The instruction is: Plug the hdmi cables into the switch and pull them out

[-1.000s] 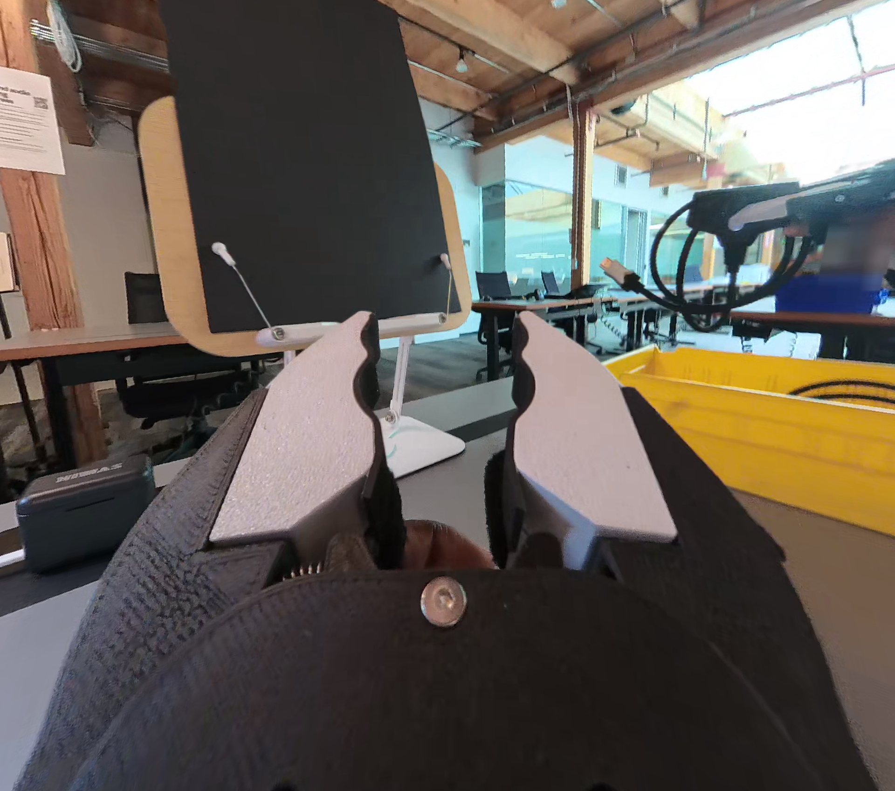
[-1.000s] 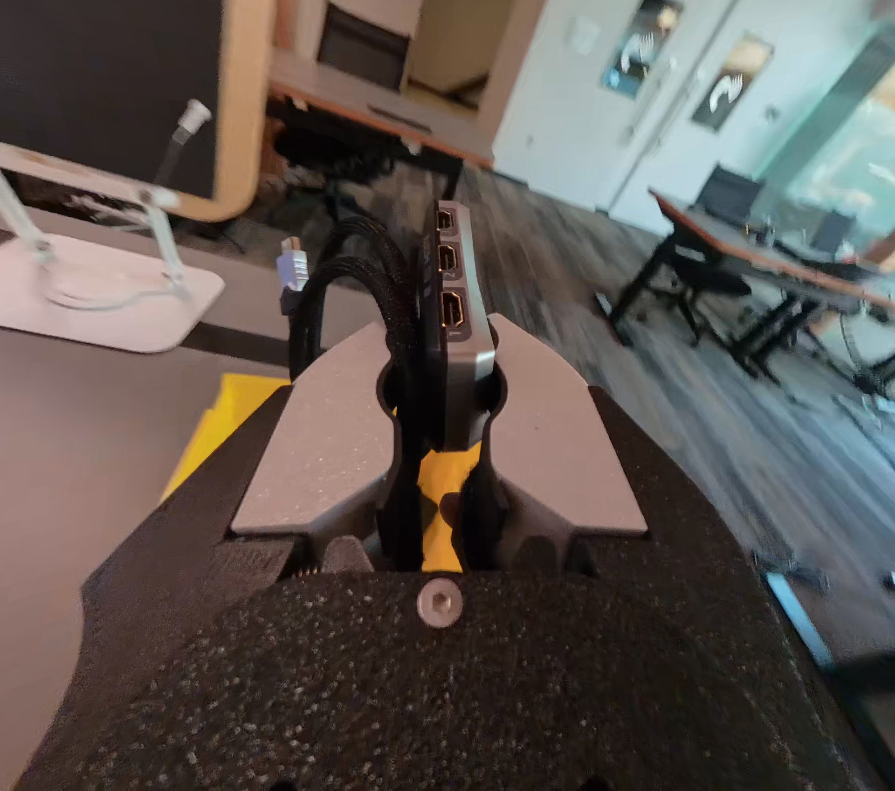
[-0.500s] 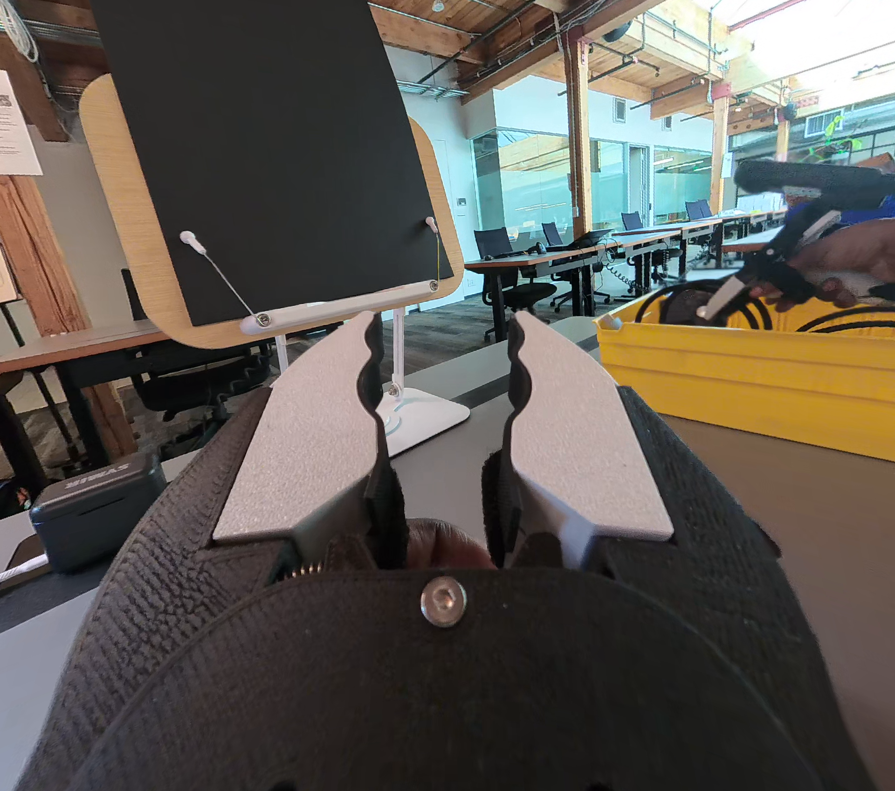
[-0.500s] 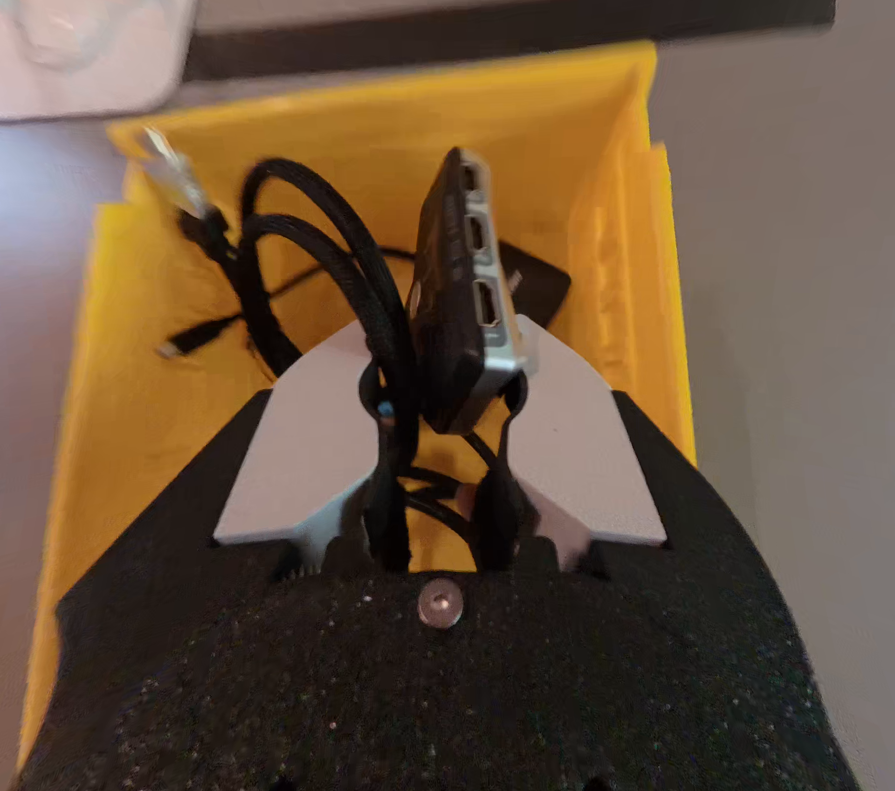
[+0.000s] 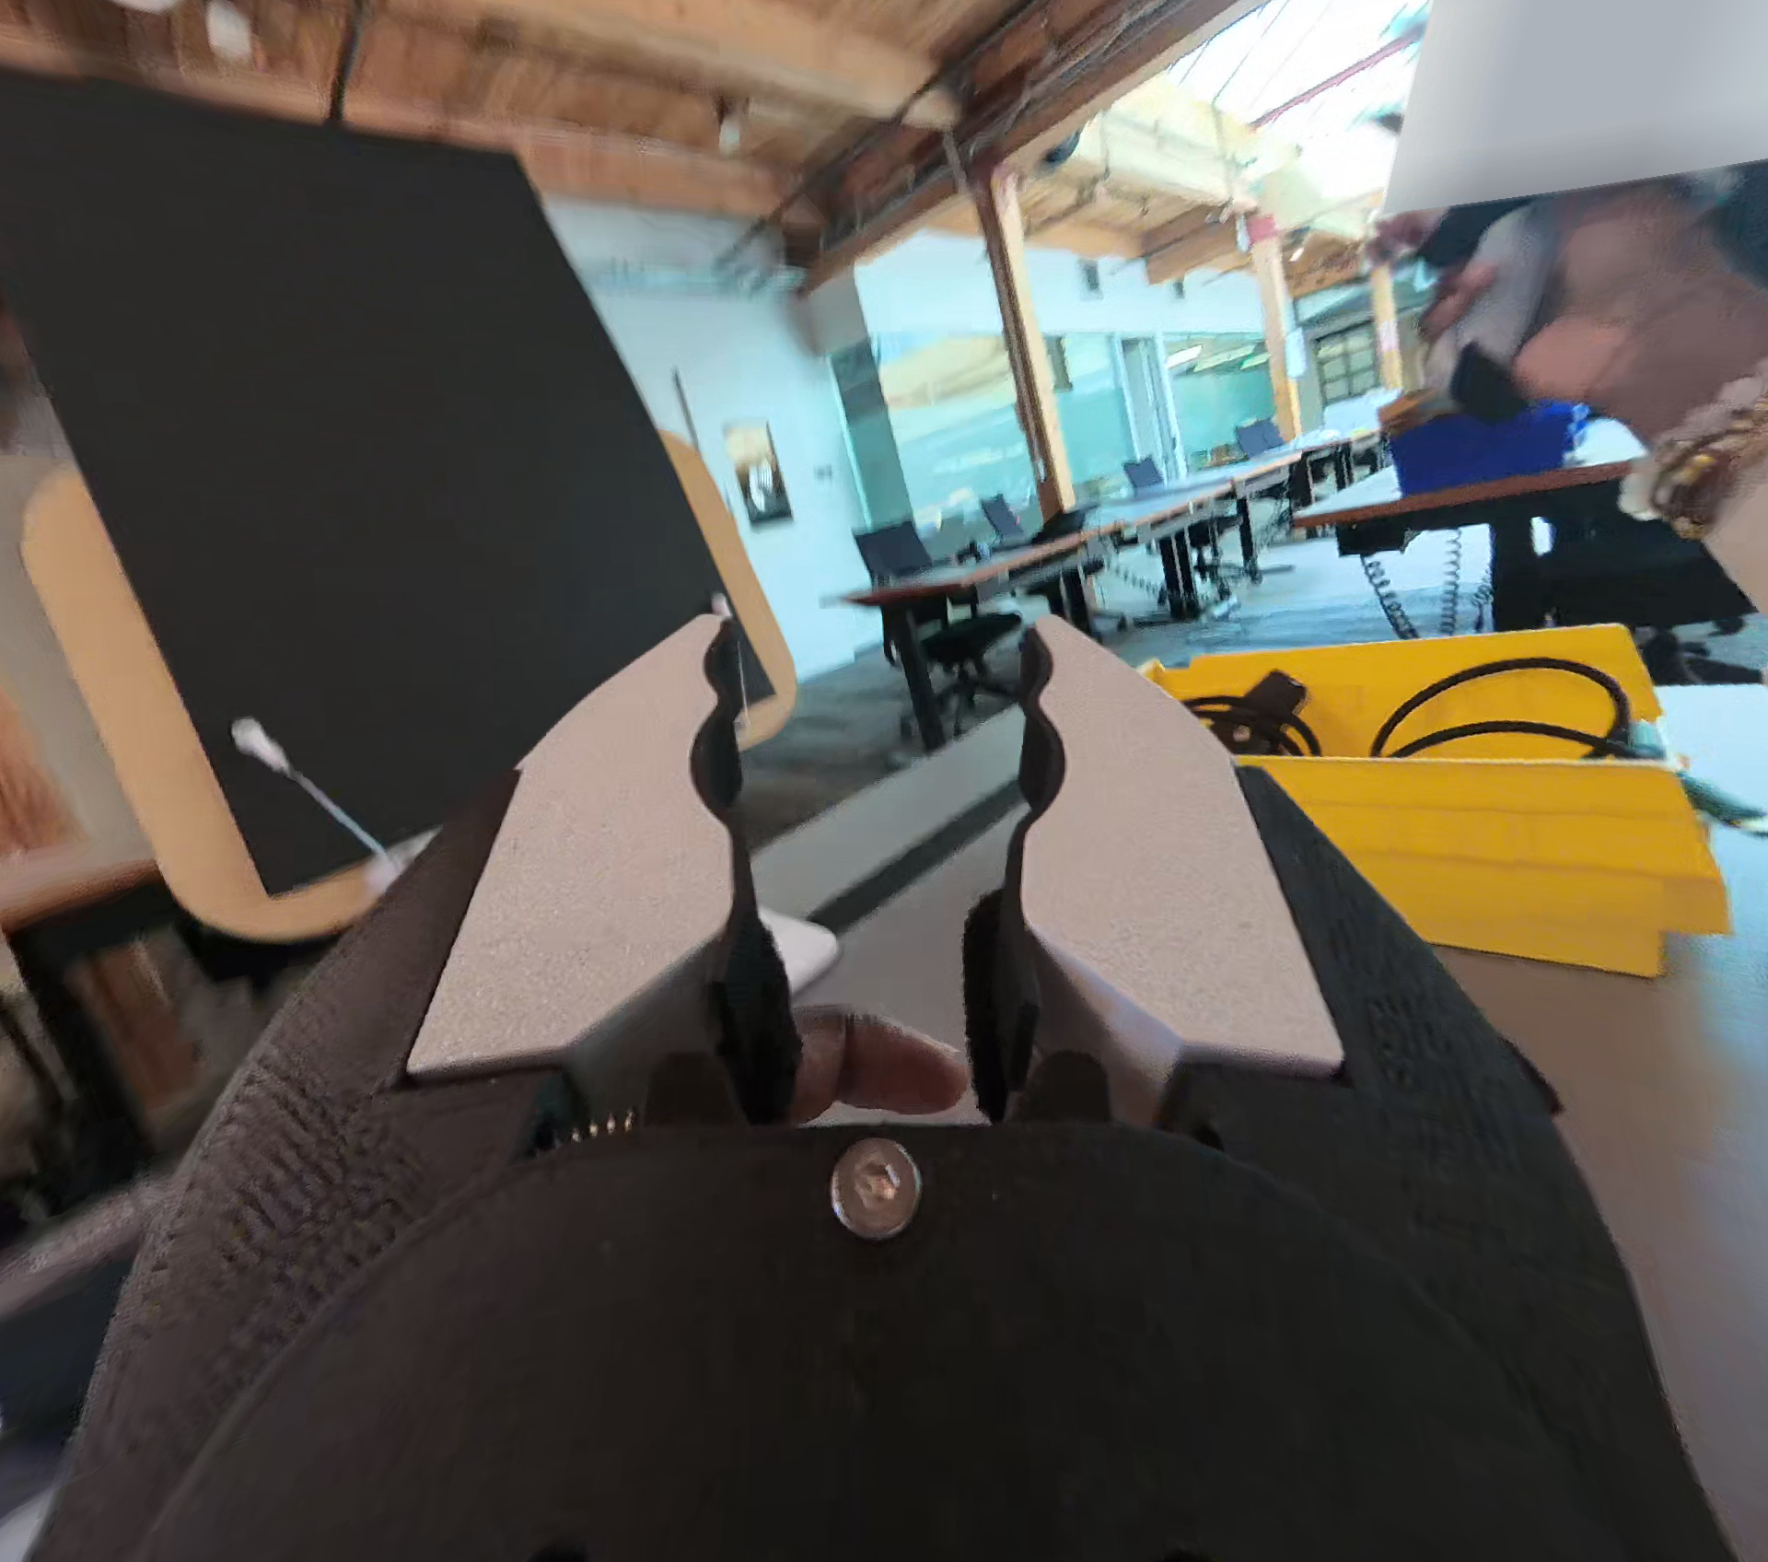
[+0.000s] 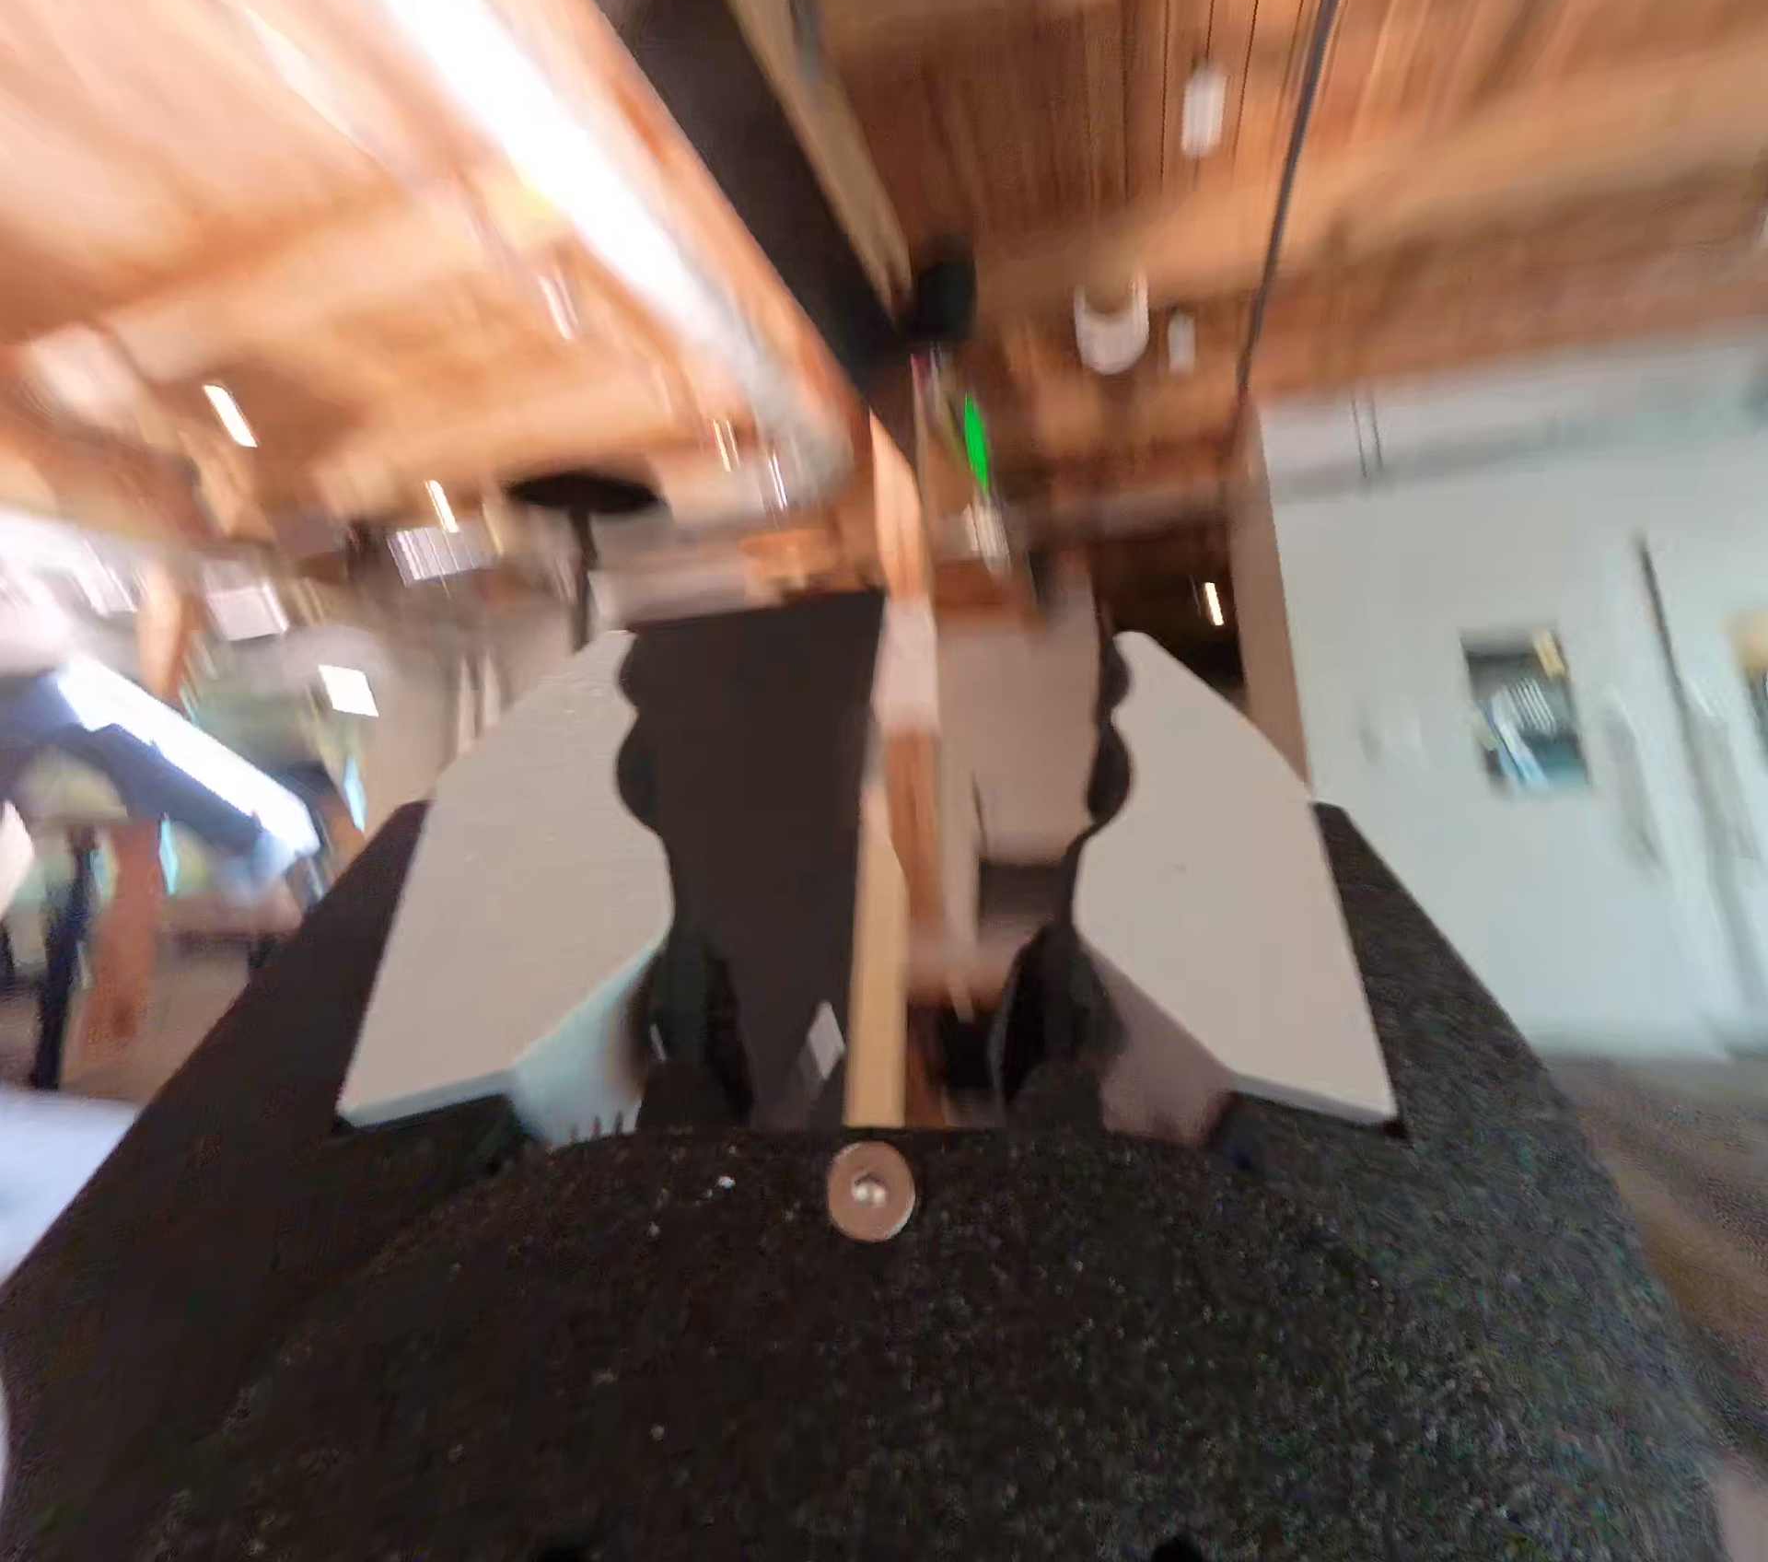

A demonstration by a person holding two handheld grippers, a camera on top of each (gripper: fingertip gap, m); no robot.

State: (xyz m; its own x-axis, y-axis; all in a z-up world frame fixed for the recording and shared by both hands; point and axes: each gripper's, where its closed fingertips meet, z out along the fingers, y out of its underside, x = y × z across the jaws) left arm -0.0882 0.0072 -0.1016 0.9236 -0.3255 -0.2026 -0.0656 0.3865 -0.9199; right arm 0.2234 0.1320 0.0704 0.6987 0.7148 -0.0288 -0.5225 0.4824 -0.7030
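**Both tools empty, cables in the yellow bin**

No legible brand, label or writing in either view; both are motion-blurred.

Left tool (image 5: 875, 645): jaws apart, nothing between them. A fingertip (image 5: 875, 1071) shows in the gap at the base. It hangs above the grey table (image 5: 1579, 1038).

HDMI cables (image 5: 1502, 707): black, round-jacketed, lying in loose loops inside the yellow bin (image 5: 1464, 856) at 3 o'clock in the left wrist view. One dark plug end (image 5: 1268, 693) sits at the bin's far-left corner; a light connector end (image 5: 1650, 736) pokes over the right rim. Can't pick out the switch in there.

At 9–10 o'clock: black board (image 5: 335, 463) on a light wood-edged stand (image 5: 124, 741), tilted back, white clip pin (image 5: 254, 736) at its lower edge. At 2 o'clock, a person's arm (image 5: 1626, 349), blurred, well apart from the bin.

Right tool (image 6: 866, 655): jaws wide apart, holding nothing. It points up at the wooden ceiling (image 6: 1339, 81); the black board's edge (image 6: 765, 751) shows between its fingers. Heavy blur, no task items visible there.
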